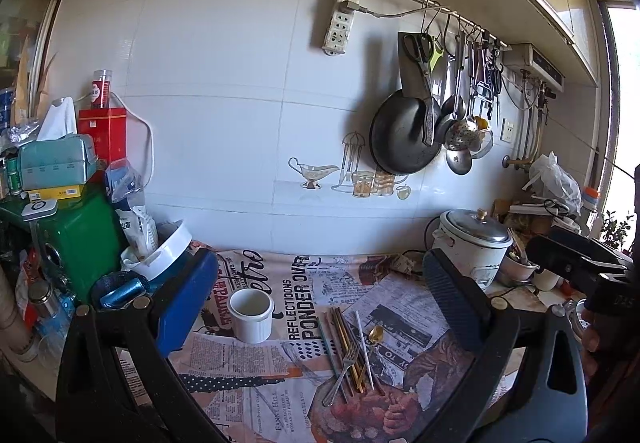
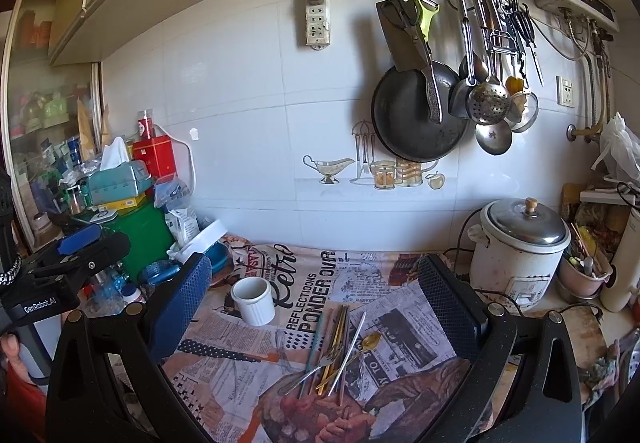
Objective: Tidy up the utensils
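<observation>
A loose pile of utensils (image 1: 352,351) lies on the newspaper-print cloth: a silver fork (image 1: 342,373), a gold spoon (image 1: 375,335), chopsticks and straws. The pile also shows in the right wrist view (image 2: 340,351). A white ribbed cup (image 1: 252,314) stands empty to the left of the pile, also in the right wrist view (image 2: 253,300). My left gripper (image 1: 320,307) is open and empty, held above the pile. My right gripper (image 2: 320,307) is open and empty, also above the pile.
A white rice cooker (image 2: 520,255) stands at the back right. Clutter fills the left: a green box (image 1: 80,239), a tissue box (image 1: 56,163), a red tin (image 1: 102,131). A pan (image 1: 404,135), cleaver and ladles hang on the tiled wall.
</observation>
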### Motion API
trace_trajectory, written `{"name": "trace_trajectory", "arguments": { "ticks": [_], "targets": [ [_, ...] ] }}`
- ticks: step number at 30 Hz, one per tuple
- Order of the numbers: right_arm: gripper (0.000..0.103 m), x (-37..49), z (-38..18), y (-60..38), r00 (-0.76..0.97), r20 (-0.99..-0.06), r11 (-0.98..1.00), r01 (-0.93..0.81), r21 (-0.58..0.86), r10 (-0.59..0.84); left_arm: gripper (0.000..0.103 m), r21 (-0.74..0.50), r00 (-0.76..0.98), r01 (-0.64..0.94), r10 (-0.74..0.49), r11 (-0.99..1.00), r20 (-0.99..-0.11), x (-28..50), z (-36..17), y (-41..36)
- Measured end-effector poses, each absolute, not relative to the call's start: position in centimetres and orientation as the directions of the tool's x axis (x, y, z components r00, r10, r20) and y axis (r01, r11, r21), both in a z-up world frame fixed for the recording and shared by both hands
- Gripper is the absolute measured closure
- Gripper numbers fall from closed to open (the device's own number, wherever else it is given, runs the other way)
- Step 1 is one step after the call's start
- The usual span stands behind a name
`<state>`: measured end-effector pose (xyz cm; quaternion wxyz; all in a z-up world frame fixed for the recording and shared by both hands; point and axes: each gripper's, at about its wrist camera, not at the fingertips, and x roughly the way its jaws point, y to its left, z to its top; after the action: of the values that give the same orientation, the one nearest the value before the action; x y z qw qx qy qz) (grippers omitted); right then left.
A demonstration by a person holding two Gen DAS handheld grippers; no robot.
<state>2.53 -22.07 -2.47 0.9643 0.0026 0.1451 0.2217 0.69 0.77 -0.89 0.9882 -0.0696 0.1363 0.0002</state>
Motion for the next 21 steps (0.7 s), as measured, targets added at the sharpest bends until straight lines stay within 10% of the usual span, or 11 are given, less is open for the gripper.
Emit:
{"name": "trace_trajectory", "arguments": {
  "ticks": [21],
  "targets": [
    [0.000,2.49,-2.13,-22.47,0.865,-0.275,0.906,-0.417,0.074,0.421,0.000,-0.132,0.963,-0.016,-0.020,0.991,-0.269,0.82,-0.74,0.36]
  ]
}}
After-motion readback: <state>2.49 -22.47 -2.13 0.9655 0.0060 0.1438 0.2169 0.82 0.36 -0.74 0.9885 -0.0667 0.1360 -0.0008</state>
